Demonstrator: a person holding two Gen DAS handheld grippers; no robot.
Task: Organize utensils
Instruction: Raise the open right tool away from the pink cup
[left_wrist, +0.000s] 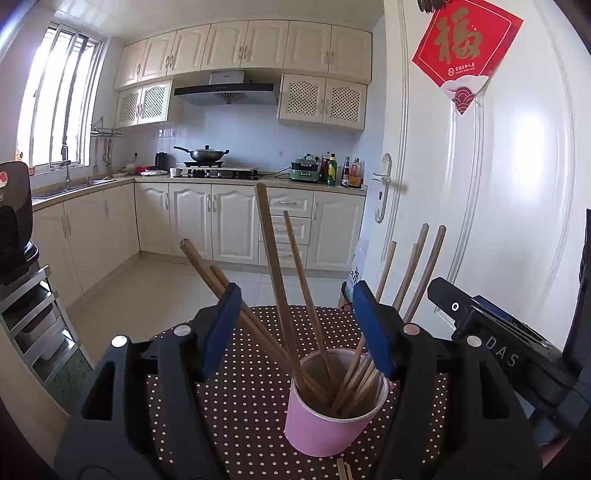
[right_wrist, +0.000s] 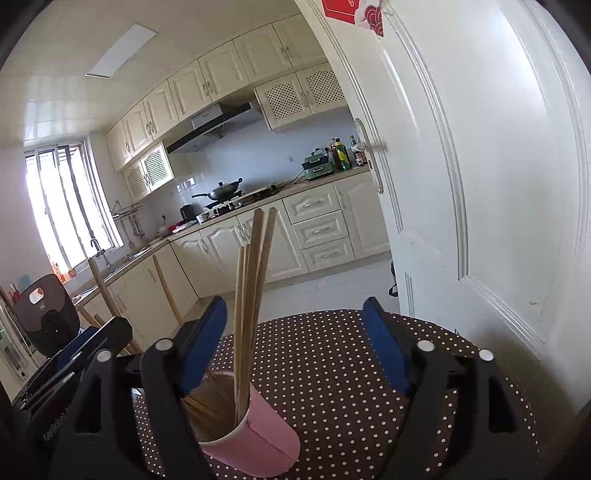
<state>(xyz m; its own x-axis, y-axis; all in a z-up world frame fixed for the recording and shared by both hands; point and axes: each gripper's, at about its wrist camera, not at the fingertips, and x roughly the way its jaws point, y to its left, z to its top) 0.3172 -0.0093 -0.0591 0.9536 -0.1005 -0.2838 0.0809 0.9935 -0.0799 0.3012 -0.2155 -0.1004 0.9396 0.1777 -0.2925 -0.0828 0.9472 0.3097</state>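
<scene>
Left wrist view: the left gripper (left_wrist: 299, 330) stands with its blue-padded jaws spread wide and holds nothing; the pink paper cup (left_wrist: 325, 424) stands upright on the polka-dot tabletop (left_wrist: 243, 406), just below and between the jaws; the wooden chopsticks (left_wrist: 275, 273) stand in the cup and fan outward, some leaning left past the left pad, some rising through the gap, some leaning right behind the right pad; whether any stick touches a pad cannot be told; a further chopstick end (left_wrist: 341, 469) lies on the table in front of the cup; the right gripper (left_wrist: 495, 332) shows at the right edge.

Right wrist view: the right gripper (right_wrist: 293, 345) is likewise wide open and grips nothing; the cup (right_wrist: 255, 439) sits low and left, under the left pad; a bundle of chopsticks (right_wrist: 255, 280) rises from it just inside that pad; the right pad stands well apart from them; a white door (right_wrist: 480, 166) fills the right side; kitchen cabinets (right_wrist: 236, 236) stand behind.
</scene>
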